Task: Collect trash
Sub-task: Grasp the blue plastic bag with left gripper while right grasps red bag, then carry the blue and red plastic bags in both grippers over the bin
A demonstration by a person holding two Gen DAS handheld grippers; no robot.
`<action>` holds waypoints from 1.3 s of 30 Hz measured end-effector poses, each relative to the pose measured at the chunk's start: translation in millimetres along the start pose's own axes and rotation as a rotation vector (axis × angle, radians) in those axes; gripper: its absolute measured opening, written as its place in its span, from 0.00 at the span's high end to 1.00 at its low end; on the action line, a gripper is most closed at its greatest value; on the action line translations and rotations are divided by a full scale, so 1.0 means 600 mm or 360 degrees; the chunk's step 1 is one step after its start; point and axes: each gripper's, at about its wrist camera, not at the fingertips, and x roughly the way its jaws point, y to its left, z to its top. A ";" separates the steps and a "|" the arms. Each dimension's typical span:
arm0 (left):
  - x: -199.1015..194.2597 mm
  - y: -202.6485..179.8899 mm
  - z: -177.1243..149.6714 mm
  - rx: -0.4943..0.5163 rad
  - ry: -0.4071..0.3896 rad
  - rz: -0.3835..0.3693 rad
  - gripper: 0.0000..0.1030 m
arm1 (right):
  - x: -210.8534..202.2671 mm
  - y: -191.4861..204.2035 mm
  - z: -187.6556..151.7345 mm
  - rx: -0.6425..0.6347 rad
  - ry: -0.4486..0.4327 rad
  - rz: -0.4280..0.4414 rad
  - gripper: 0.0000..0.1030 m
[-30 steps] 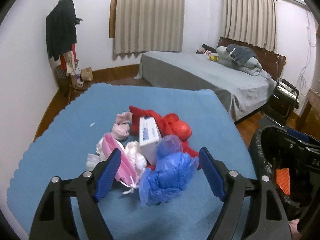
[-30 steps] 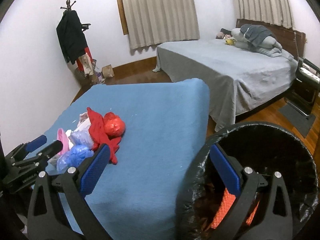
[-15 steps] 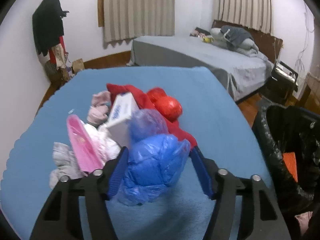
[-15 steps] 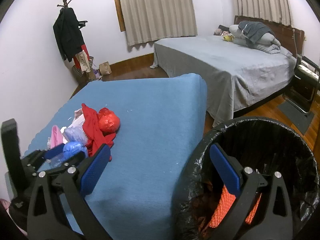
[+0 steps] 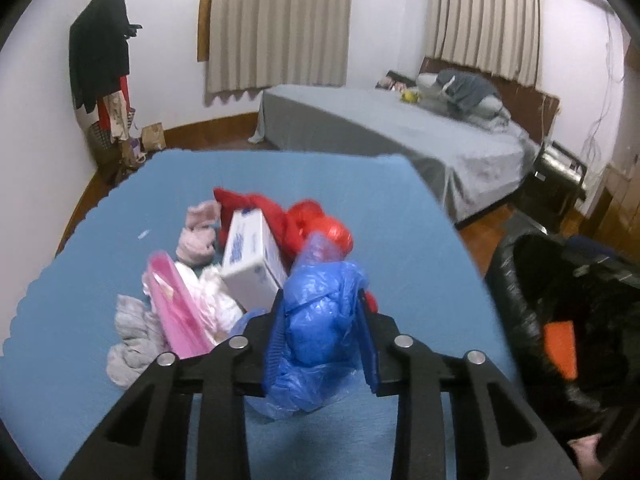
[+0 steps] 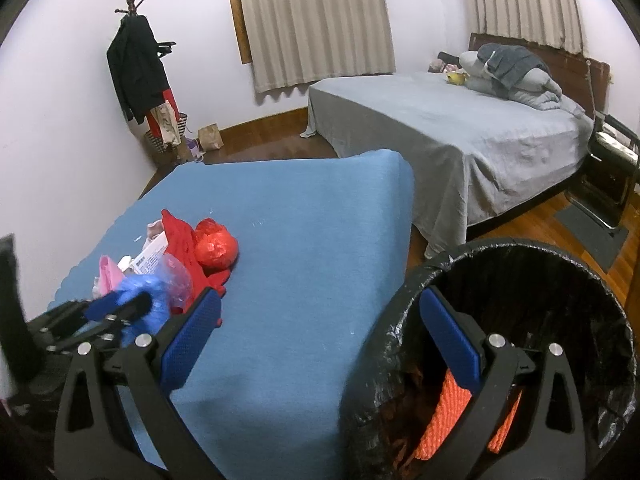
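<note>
My left gripper (image 5: pixel 322 334) has its blue pads pressed in on both sides of the blue plastic bag (image 5: pixel 320 320), which bulges between the fingers and spills out under them. A second ago those fingers stood wide apart, short of the bag; now they grip it. Beyond and left of the fingertips I count one pink bag (image 5: pixel 176 308), one white box (image 5: pixel 252 256), one red bag (image 5: pixel 332 232) and one red cloth (image 5: pixel 256 204) on the blue table (image 5: pixel 420 280). My right gripper (image 6: pixel 318 334) gapes wide, holding nothing; its right finger sits over the one black-lined trash bin (image 6: pixel 560 300), where orange netting (image 6: pixel 452 412) lies just below the pad.
</note>
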 end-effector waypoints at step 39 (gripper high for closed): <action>0.037 0.169 0.081 -0.0261 -0.0141 0.0202 0.70 | 0.223 0.161 0.061 -0.0153 0.0249 0.0376 0.63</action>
